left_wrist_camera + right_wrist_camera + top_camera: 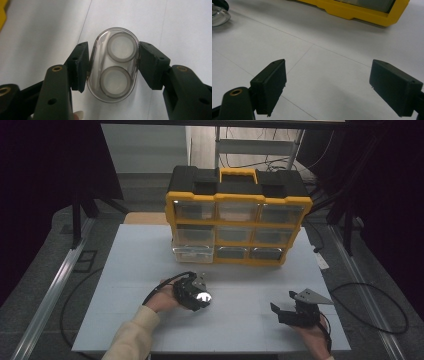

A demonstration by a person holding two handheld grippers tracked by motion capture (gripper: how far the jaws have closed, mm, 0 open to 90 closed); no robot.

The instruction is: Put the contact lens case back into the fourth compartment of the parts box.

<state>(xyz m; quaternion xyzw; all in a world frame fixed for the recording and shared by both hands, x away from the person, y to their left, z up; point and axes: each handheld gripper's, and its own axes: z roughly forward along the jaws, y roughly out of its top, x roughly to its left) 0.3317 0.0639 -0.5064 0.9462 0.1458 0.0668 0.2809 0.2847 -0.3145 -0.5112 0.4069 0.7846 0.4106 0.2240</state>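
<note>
A clear oval case (117,63) with two round grey-rimmed wells lies on the white table, and my left gripper (113,53) is shut on it, one black pad against each long side. From above, that gripper (196,293) sits left of the table's middle with the case (204,296) glinting at its tip. My right gripper (286,312) rests near the front right, open with nothing between its fingers (328,75). The case (219,15) also appears at the top left edge of the right gripper view.
A yellow and black drawer organiser (239,200) stands at the back of the white table (130,270); its lower left clear drawer (192,251) is pulled out. Its yellow base (362,12) lies ahead of the right gripper. Cables trail from the table's sides.
</note>
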